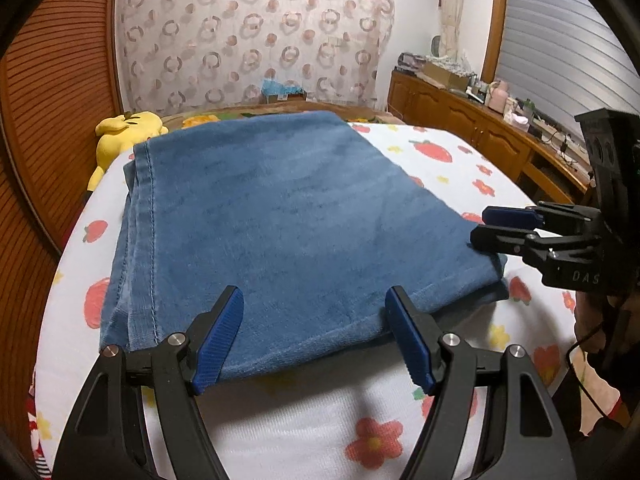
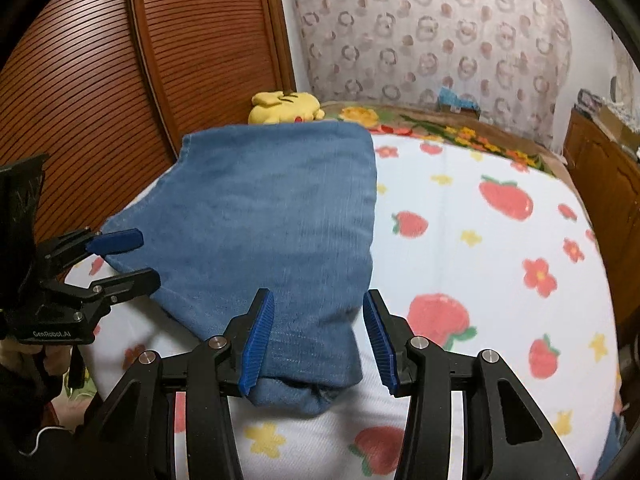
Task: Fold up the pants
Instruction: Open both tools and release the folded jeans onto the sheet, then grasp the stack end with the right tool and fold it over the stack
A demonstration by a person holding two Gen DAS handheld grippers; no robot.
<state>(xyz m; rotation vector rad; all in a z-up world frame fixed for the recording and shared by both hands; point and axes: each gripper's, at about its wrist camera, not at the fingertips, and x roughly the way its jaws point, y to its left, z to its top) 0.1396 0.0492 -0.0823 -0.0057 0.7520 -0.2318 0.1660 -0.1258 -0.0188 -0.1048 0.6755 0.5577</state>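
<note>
Your bed (image 1: 420, 152), under a strawberry-print cover, carries the pants (image 1: 288, 216), folded into a thick blue stack near its left side, by the yellow plush toy (image 1: 124, 128). The risk: a sideways drag or a pinch on only the top layer would likely pull the stack askew. Your left claw (image 1: 316, 340) stands wide, the near hem between its pads, ungripped. Your right claw (image 2: 318, 340) is half open, straddling the near right corner, pads apparently off the cloth.

Blue pants (image 1: 280, 216) on strawberry-and-flower-patterned white blanket (image 1: 448, 152)
</note>
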